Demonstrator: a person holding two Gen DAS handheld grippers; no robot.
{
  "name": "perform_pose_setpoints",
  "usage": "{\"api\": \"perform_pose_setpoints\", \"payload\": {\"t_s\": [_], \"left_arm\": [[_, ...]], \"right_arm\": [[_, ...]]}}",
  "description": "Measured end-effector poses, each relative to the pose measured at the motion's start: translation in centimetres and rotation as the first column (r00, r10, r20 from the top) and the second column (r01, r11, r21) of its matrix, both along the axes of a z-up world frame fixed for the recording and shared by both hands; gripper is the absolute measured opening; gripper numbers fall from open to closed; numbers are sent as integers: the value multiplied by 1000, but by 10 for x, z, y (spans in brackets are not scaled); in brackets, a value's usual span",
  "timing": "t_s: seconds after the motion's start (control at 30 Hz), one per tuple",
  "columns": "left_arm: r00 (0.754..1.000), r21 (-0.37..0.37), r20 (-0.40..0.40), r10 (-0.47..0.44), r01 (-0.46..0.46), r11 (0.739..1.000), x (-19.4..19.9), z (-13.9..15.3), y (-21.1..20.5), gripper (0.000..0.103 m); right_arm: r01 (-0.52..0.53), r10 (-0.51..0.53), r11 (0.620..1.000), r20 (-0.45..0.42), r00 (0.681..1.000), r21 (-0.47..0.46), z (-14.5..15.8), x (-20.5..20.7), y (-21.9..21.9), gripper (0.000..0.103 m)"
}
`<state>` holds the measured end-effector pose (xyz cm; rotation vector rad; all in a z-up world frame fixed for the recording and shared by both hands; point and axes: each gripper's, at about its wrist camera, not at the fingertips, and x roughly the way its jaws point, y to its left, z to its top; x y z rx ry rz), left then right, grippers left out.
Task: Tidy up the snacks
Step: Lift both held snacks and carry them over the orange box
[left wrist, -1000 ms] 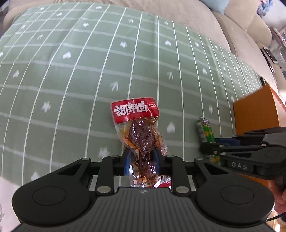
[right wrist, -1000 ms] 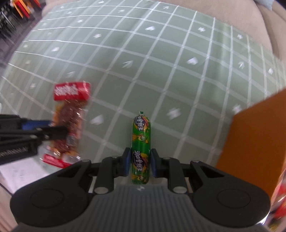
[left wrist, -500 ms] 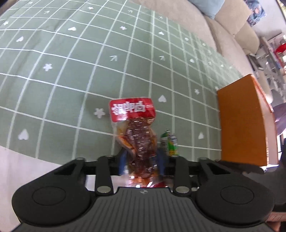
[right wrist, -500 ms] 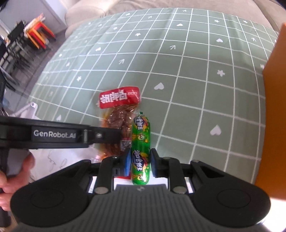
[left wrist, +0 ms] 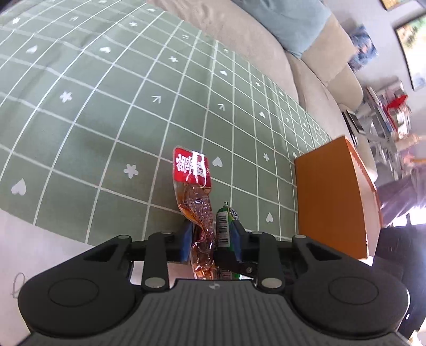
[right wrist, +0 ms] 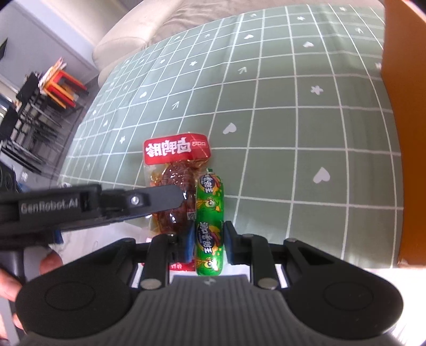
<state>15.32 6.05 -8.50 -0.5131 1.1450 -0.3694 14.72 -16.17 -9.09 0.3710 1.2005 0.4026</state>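
A clear meat pouch with a red top (left wrist: 191, 166) (right wrist: 175, 149) and a green sausage stick (left wrist: 222, 229) (right wrist: 210, 202) lie side by side over the near edge of a green checked cloth (left wrist: 106, 106). My left gripper (left wrist: 211, 235) is closing: its blue pads touch the crumpled pouch on one side and the sausage's barcode end on the other. In the right wrist view, one of the left gripper's fingers (right wrist: 159, 197) crosses the pouch from the left. My right gripper (right wrist: 209, 241) is shut on the sausage's lower half.
An orange box (left wrist: 332, 197) (right wrist: 404, 133) stands on the cloth to the right. A beige sofa (left wrist: 266, 40) with a blue cushion (left wrist: 293, 24) lies behind. White paper (left wrist: 40, 239) is at the near left. A hand (right wrist: 8, 287) holds the left gripper; stacked stools (right wrist: 61, 87) stand far left.
The right gripper carried the sausage left until it lies against the pouch. The left jaws widened, then narrowed around the pouch and the sausage end. The pouch now looks twisted edge-on.
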Motion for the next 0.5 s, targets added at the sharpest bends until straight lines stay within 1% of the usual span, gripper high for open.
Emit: {"api": "perform_pose_setpoints", "payload": {"t_s": [0.13,0.2,0.3,0.33,0.5], "left_arm": [[995,81,49,-92,87,993,-1,7,-15,32],[993,107,34,-113,109,988,1,5,-19,32],[998,79,6,-64,63,995,4,-7,-14,32],[998,81,0,-55,55,995,5,-9,-14,30],[996,150,58,-72,63,987,1,-8,-24,28]], "right_arm": [[37,-35,997,-29,999,66,-4,-1,-11,20],[56,-52,993,-42,998,105,-7,-1,-18,20],[85,-75,984,-69,995,154,-11,0,-26,19],[83,-74,985,-65,995,153,-11,-1,-26,19],[97,-88,982,-62,994,163,-12,-2,-27,19]]}}
